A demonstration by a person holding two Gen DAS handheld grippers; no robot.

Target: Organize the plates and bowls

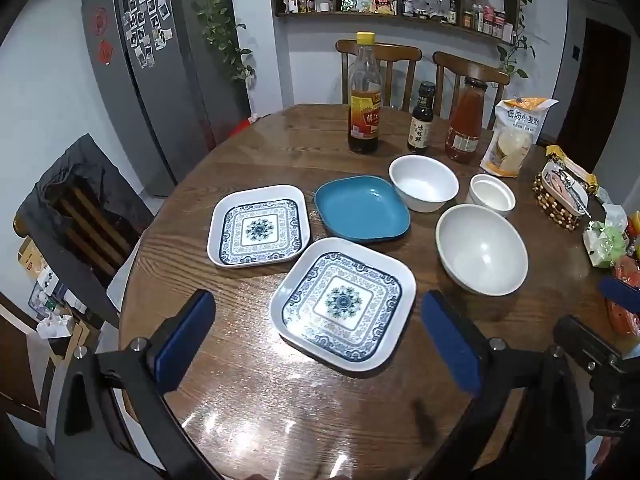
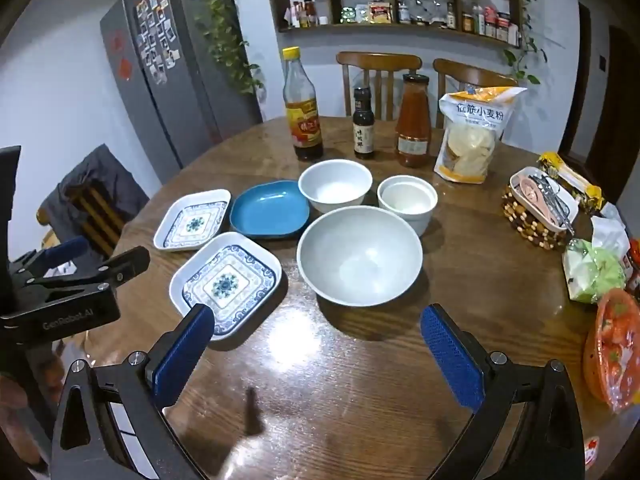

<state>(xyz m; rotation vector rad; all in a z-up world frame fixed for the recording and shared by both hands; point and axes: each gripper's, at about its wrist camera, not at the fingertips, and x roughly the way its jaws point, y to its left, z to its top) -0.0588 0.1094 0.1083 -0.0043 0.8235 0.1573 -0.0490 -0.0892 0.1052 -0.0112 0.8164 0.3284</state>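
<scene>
Left gripper (image 1: 318,334) spread, empty, above near patterned plate (image 1: 343,305). Right gripper (image 2: 318,342) spread, empty; its left finger hides that plate's near corner. Orange basket (image 2: 612,348) cut off at right edge of surface (image 2: 360,380).

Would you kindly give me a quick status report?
Both grippers open, empty. Plates and bowls unstacked on table. Nothing blocking.

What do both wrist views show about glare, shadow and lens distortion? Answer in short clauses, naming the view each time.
Left wrist view: white glare streaks on the wooden table before the near patterned plate; fridge bowed by the fisheye; black corners.
Right wrist view: a glare patch on the tabletop beside the large grey bowl, which casts a soft shadow towards the camera; wall shelves curved.
</scene>
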